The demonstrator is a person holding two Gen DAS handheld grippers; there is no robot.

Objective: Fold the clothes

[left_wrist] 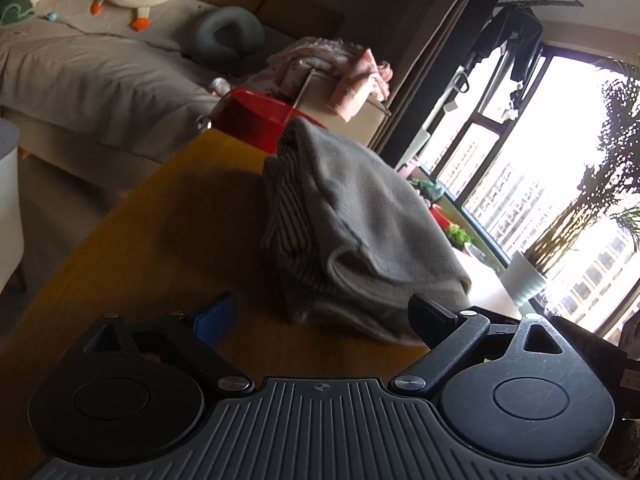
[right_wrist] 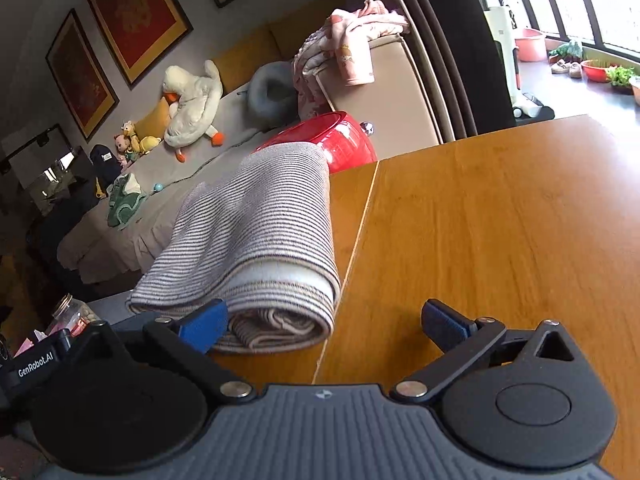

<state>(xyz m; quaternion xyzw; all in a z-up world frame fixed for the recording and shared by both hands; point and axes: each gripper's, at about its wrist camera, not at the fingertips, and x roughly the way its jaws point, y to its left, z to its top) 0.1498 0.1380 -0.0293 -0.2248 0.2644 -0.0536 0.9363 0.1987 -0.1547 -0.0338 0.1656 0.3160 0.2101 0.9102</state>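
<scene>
A grey striped garment [left_wrist: 352, 236] lies folded in a thick bundle on the wooden table [left_wrist: 168, 248]. In the left wrist view my left gripper [left_wrist: 324, 316] is open, its fingers just short of the bundle's near edge, holding nothing. In the right wrist view the same folded garment [right_wrist: 256, 240] lies to the left of the table seam. My right gripper [right_wrist: 328, 322] is open and empty; its left blue fingertip [right_wrist: 204, 322] is against the bundle's near end, the right one over bare table [right_wrist: 500, 240].
A red stool [right_wrist: 340, 140] stands beyond the table's far edge. A sofa [left_wrist: 80, 76] with plush toys, a neck pillow [left_wrist: 226, 34] and pink clothes [right_wrist: 352, 44] over its arm lies behind. A snack jar [right_wrist: 74, 314] sits at the left. Windows and plants are on the right.
</scene>
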